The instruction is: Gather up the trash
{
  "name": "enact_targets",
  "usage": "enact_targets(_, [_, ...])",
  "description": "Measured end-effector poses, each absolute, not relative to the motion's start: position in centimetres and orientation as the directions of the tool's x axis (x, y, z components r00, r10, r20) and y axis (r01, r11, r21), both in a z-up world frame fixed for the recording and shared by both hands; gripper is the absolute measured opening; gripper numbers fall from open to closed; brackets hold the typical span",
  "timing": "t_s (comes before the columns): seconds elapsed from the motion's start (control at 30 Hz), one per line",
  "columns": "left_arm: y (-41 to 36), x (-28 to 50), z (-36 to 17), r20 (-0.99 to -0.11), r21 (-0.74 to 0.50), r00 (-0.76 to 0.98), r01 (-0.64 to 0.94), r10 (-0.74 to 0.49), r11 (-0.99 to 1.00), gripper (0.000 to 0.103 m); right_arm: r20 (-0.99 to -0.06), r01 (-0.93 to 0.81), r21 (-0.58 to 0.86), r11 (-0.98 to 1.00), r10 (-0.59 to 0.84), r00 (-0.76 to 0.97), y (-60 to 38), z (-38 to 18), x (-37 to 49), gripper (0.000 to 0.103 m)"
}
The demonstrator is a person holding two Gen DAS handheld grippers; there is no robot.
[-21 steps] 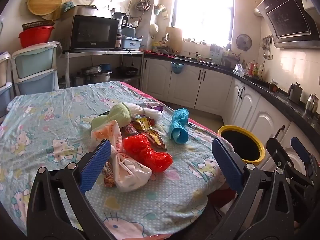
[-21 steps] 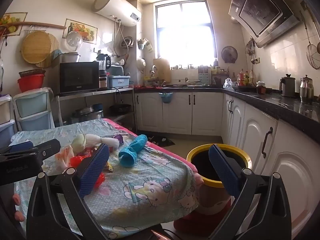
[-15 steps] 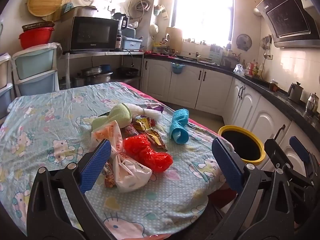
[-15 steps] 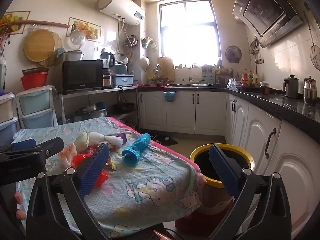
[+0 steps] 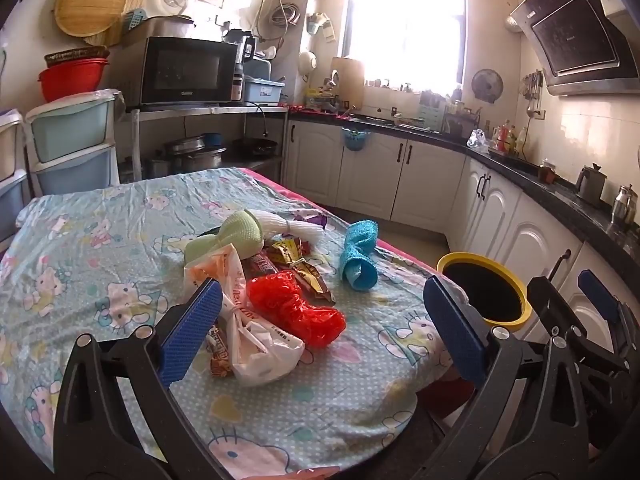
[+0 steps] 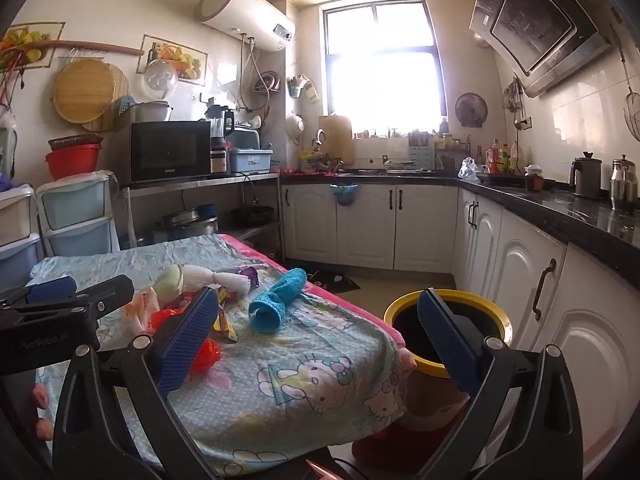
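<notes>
A heap of trash lies on the cloth-covered table (image 5: 100,240): a crumpled red plastic bag (image 5: 294,308), a white printed plastic bag (image 5: 256,344), brown snack wrappers (image 5: 296,260), a pale green knitted piece (image 5: 228,236) and a rolled blue towel (image 5: 358,256). My left gripper (image 5: 320,328) is open and empty, hovering just before the heap. My right gripper (image 6: 320,336) is open and empty, off the table's right corner; it shows in the left wrist view (image 5: 576,300). The yellow-rimmed bin (image 6: 446,332) with a black liner stands on the floor beside the table.
White cabinets (image 6: 520,264) with a black counter run along the right and back. Drawer units (image 5: 68,140) and a microwave shelf (image 5: 188,72) stand behind the table. The floor between table and cabinets holds the bin.
Both grippers stay open. The right wrist view has tilted upward and drawn slightly closer to the table; the left gripper has barely moved.
</notes>
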State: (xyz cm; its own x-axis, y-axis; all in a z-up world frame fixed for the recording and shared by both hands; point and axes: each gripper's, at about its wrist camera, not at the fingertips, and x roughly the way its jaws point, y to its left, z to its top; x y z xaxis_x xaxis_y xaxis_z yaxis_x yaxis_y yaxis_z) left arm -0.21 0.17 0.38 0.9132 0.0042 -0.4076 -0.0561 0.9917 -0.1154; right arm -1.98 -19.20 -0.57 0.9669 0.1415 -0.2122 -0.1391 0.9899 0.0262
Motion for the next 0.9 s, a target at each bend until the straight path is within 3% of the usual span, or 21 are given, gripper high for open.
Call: enact_targets(0.9, [0.31, -0.16, 0.27, -0.4, -0.115, 0.916, -0.067, 0.016, 0.991, 0.093, -0.203, -0.14, 0.022, 0.99, 0.142, 0.969, -19.22, -0.45, -2.03, 0.097])
